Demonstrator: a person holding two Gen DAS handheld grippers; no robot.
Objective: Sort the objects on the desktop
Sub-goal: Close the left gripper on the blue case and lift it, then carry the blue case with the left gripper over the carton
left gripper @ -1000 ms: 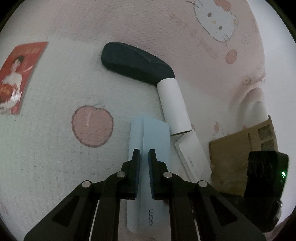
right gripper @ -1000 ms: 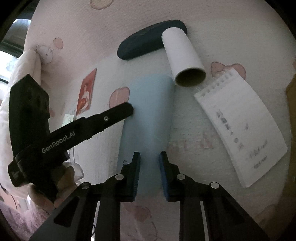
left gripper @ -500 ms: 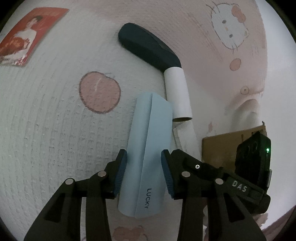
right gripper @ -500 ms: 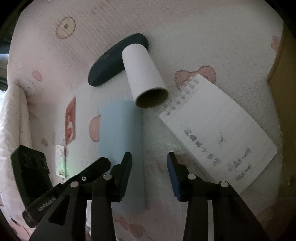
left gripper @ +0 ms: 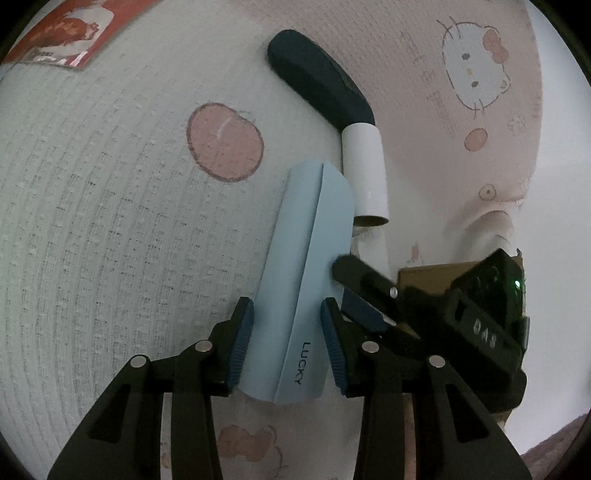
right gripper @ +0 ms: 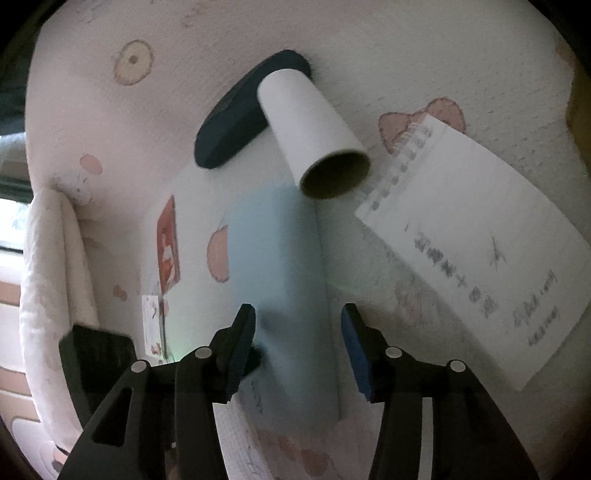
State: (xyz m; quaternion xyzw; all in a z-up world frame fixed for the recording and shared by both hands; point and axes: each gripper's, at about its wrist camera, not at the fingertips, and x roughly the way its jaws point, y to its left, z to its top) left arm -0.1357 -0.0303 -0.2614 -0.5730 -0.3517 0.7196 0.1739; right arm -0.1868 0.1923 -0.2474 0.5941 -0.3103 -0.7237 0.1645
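Observation:
A light blue case (left gripper: 303,280) printed LUCKY lies lengthwise on the patterned cloth. My left gripper (left gripper: 286,343) is open and straddles its near end, one pad close beside each long edge. In the right wrist view the same blue case (right gripper: 280,280) sits between the jaws of my right gripper (right gripper: 297,332), which are opening; the left pad hangs over the case and the right pad stands clear of it. A black finger of the right gripper (left gripper: 369,280) reaches the case's right edge. A white cardboard tube (right gripper: 314,129) and a dark oval case (right gripper: 236,122) lie just beyond.
A spiral notepad (right gripper: 472,258) with handwriting lies to the right of the blue case. A red picture card (left gripper: 55,33) sits far left, a small card (right gripper: 151,321) near it. A brown cardboard box (left gripper: 424,273) stands at the right. Pale fabric bunches at the cloth's left edge (right gripper: 55,258).
Both grippers went from shut or nearly shut to open, rolled, and sank toward the blue case. The right gripper's finger has come up against the case's right side.

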